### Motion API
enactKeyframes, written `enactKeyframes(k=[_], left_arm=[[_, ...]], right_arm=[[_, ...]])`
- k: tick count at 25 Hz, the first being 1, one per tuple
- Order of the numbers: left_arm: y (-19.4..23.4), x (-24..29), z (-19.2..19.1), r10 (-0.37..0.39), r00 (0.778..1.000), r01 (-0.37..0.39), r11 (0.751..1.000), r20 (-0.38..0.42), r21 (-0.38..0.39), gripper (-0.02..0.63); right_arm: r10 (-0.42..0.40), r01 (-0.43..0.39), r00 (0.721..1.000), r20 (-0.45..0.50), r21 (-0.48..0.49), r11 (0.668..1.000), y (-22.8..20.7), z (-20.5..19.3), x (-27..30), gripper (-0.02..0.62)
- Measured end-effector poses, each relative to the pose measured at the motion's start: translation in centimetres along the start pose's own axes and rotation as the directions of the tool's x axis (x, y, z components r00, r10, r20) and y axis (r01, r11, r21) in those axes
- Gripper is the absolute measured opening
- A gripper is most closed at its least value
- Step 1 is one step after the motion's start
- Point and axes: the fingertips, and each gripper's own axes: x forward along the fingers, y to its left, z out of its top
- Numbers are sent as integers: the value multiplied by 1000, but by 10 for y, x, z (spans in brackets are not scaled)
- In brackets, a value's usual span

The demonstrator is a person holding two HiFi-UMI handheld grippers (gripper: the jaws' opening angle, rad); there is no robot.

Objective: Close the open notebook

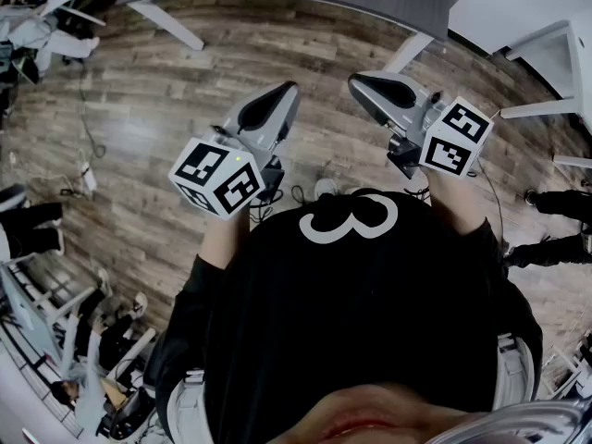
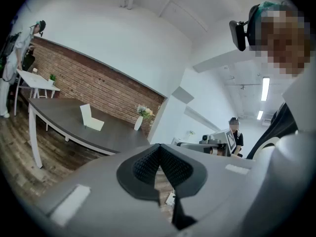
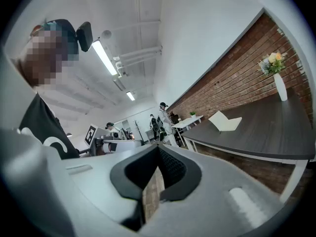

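**Two empty grippers, one notebook well away**

Both tools are held up in front of the person's chest over plank flooring [image 1: 185, 109]. The left gripper [image 2: 159, 148] has its ribbed pads pressed together on nothing, and the right gripper [image 3: 158, 148] is likewise clenched and empty.

Farther off is a dark grey table [image 2: 59, 110]. On it the white notebook [image 2: 91, 118] rests open in a V, one cover raised and the other lying flat. Beyond it a vase of flowers [image 2: 139, 120] stands near a brick wall [image 2: 98, 80].

The notebook looks thin and light, so it would probably skid on the smooth top if pushed. The raised cover likely bends easily. A sensible hold is its free outer edge, tipped down while the other tool pins the flat half near the spine.
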Motion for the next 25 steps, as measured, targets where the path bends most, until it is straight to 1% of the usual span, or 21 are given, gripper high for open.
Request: enactKeyframes(k=[5, 10, 17, 25], left_arm=[[-1, -4, 5, 5, 1000, -5, 1000, 9, 6, 15], [-4, -10, 14, 11, 1000, -11, 999, 24, 30, 15], [-1, -24, 24, 23, 999, -26, 999, 48, 47, 15], [15, -15, 26, 46, 998, -48, 998, 42, 47, 15]], right_arm=[[-1, 1, 1000, -5, -13, 1000, 5, 1, 0, 0], [11, -11, 1000, 1, -38, 999, 13, 8, 0, 0], [11, -9, 999, 35, -66, 998, 25, 19, 0, 1], [22, -21, 999, 25, -36, 999, 3, 21, 15, 2]])
